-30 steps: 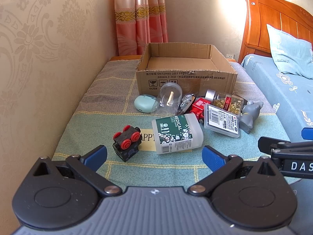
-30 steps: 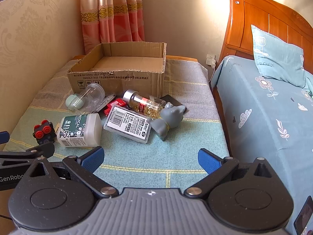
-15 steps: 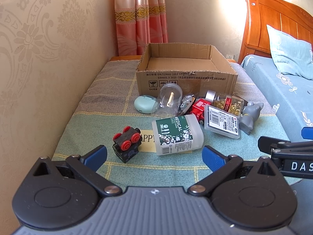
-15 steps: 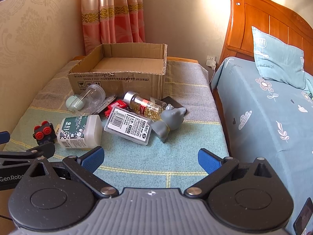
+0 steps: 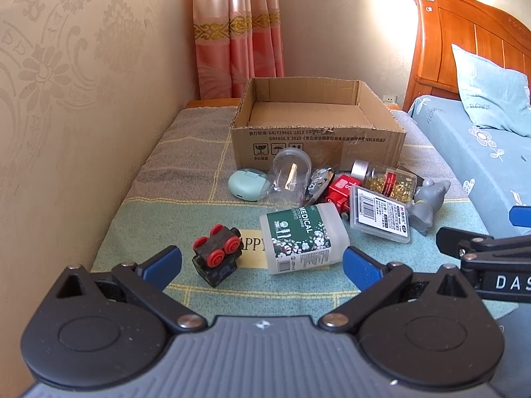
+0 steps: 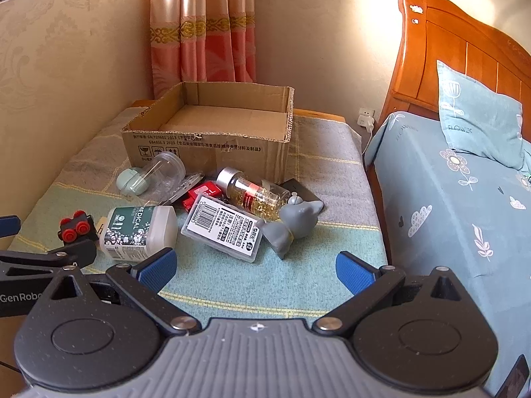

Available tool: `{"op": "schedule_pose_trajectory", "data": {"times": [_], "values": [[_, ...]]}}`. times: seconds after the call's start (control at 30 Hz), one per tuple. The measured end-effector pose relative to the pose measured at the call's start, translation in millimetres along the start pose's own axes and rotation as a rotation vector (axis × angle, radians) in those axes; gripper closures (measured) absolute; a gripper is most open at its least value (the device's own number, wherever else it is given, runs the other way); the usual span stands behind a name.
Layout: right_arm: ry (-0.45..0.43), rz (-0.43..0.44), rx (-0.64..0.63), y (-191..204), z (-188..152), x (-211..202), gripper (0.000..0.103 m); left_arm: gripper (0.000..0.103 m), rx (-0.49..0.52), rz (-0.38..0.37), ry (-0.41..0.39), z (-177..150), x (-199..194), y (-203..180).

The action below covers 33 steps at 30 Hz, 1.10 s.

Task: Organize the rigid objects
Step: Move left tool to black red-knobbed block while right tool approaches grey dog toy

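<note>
An open cardboard box (image 5: 318, 139) (image 6: 212, 146) stands at the back of a cloth-covered table. In front of it lies a heap: a white "MEDICAL" bottle (image 5: 303, 237) (image 6: 139, 232), a black block with red wheels (image 5: 217, 253) (image 6: 74, 229), a flat barcode case (image 5: 381, 214) (image 6: 224, 227), a glass jar of gold bits (image 5: 386, 177) (image 6: 252, 190), a grey animal figure (image 5: 428, 204) (image 6: 293, 225), a clear cup (image 5: 292, 174), a mint case (image 5: 247, 184). My left gripper (image 5: 262, 263) is open just short of the block and bottle. My right gripper (image 6: 255, 267) is open before the barcode case.
A wallpapered wall (image 5: 66, 99) runs along the table's left side, with a pink curtain (image 5: 237, 33) behind the box. A bed with blue bedding (image 6: 464, 199) and a wooden headboard (image 6: 464, 53) stands to the right. Bare cloth (image 6: 332, 152) lies right of the box.
Both grippers have crept slightly forward toward the heap; the objects look a little nearer. Nothing on the table has moved.
</note>
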State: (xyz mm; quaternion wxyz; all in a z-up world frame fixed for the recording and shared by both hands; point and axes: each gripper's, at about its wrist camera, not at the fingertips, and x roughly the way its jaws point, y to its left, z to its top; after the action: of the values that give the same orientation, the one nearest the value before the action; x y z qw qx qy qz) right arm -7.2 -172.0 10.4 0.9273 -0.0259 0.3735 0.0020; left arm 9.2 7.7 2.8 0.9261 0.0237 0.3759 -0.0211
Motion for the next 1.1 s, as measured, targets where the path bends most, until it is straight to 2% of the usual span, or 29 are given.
{"op": "schedule_pose_trajectory", "data": {"times": [0.13,0.3,0.6,0.7,0.83,0.9,1.1], "values": [[-0.014,0.033,-0.014,-1.4,0.4,4.4,0.000,0.001,0.003,-0.026,-0.004,2.0,5.2,2.6],[-0.038,0.099,-0.048,-10.6,-4.6,16.1,0.000,0.001,0.015,-0.011,-0.018,4.9,13.0,11.3],[-0.017,0.100,-0.113,-33.7,-12.7,59.1,0.000,0.001,-0.030,0.007,0.017,1.7,42.6,40.6],[-0.031,0.135,-0.121,-41.1,-4.6,71.1,0.000,0.001,-0.041,0.013,0.041,-0.9,52.7,46.8],[-0.056,0.118,-0.125,-48.8,16.6,93.3,0.000,0.001,-0.023,0.022,0.056,-5.4,58.8,47.2],[-0.063,0.135,-0.118,-51.9,26.2,105.9,0.000,0.001,-0.009,0.011,0.059,-6.5,59.3,46.3],[-0.031,0.210,-0.105,-50.3,34.3,129.8,0.000,0.001,0.002,-0.015,0.074,-12.2,60.1,46.9]]}}
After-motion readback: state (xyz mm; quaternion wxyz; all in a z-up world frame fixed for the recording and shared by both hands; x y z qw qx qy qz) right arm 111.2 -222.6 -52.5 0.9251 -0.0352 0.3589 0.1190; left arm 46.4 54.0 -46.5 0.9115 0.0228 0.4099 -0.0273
